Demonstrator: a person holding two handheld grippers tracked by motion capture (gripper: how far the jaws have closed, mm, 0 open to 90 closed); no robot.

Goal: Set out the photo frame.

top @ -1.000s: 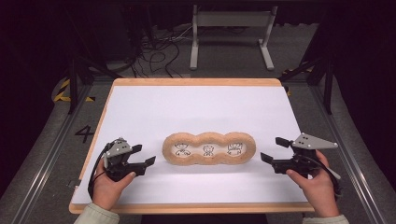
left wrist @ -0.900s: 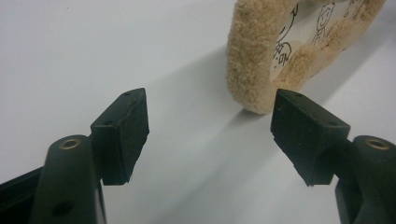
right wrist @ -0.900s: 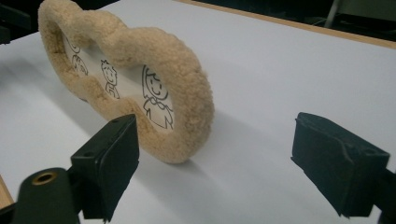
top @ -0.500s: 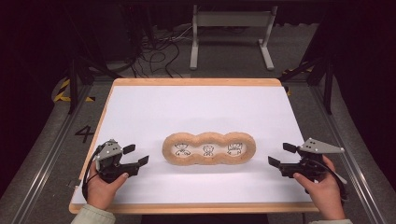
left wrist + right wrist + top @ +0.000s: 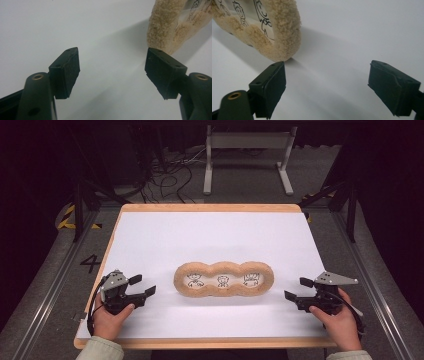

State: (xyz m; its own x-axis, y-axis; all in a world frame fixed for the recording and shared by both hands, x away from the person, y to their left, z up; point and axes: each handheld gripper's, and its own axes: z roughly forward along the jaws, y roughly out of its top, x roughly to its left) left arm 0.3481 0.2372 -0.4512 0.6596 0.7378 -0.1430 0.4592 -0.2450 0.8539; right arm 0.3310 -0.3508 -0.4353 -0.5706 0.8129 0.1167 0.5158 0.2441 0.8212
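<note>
1. At seven o'clock on the white table [image 5: 150,240]: left gripper [image 5: 142,286], held in the person's left hand [image 5: 107,320], jaws spread wide and holding nothing, pointing toward three o'clock.
2. Seen along the left gripper [image 5: 112,67] from its own view: pads well apart over bare white surface, fuzzy frame [image 5: 165,30] ahead and off toward one o'clock, close to the far pad but not touching.
3. At table centre, slightly toward six o'clock: fuzzy frame [image 5: 185,287], a tan plush three-lobed piece with three small line drawings in its windows, lying flat, long axis running nine o'clock to three o'clock.
4. At five o'clock on the table: right gripper [image 5: 298,288], in the right hand [image 5: 340,320], jaws likewise released and empty, pointing toward nine o'clock.
5. Seen along the right gripper [image 5: 327,87] from its own view: frame's rounded end [image 5: 284,37] ahead at eleven o'clock, just beyond the nearer pad, a clear gap between.
6. Deciding relation, as a judgement: frame lies between both grippers along its own long axis, each end facing one set of open jaws; left looks a little nearer its end than right, though close to even. Likely calls for closing in from both ends together.
</note>
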